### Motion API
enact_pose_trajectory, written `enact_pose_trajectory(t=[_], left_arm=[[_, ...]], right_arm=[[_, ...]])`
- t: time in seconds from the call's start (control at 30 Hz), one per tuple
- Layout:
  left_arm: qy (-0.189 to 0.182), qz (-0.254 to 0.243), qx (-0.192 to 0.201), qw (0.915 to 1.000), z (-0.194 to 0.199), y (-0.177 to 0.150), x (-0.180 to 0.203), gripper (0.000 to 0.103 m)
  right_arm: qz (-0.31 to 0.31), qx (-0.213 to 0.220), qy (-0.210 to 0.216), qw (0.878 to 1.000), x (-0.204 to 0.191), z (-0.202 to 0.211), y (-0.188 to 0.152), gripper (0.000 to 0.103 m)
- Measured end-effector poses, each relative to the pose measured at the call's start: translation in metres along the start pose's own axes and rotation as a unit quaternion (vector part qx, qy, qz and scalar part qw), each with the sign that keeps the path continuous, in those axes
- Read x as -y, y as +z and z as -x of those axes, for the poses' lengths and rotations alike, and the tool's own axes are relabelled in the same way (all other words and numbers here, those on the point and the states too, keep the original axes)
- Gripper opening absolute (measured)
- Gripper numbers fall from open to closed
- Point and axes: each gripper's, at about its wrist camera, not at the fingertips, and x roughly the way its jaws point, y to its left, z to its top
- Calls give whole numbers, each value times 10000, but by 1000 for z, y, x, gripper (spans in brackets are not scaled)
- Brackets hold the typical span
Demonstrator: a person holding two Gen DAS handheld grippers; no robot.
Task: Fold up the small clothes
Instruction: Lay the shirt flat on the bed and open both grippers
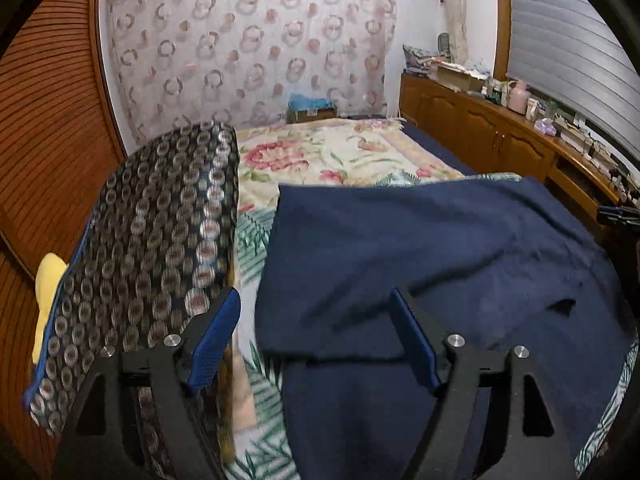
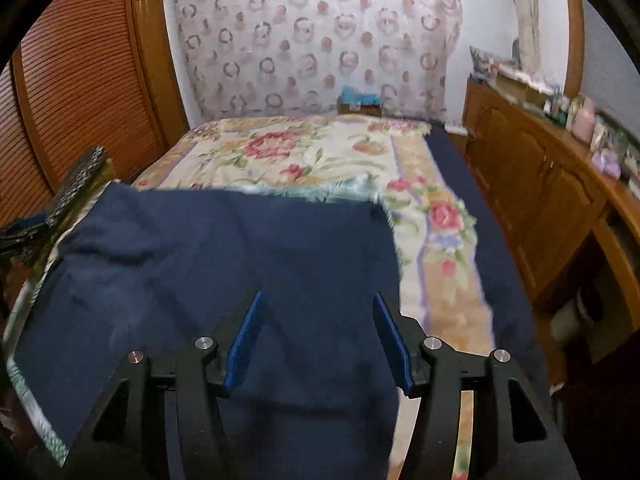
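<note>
Left wrist view: my left tongs (image 1: 314, 326) stand apart, holding nothing, above the navy cloth (image 1: 420, 248) spread on the bed (image 1: 340, 156). It looks soft, light and limp, so I judge a pinch at a corner or hem best. A patterned cushion (image 1: 160, 240) lies at the bed's left edge.

Right wrist view: my right tongs (image 2: 318, 330) are apart too, over the cloth's right part. A wooden cabinet (image 2: 532, 184) lines the right wall.
</note>
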Motion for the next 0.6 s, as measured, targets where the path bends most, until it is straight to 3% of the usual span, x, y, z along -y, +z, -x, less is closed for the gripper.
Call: enact_pose_trajectory(t=[0.23, 0.6], left_arm=[[-149, 75, -91, 9998, 11, -20, 12, 78], [-273, 424, -520, 9974, 0, -43, 28, 78]], right_arm=[[-346, -308, 184, 9988, 18, 12, -24, 58], [-471, -533, 299, 9970, 30, -9, -8, 58]])
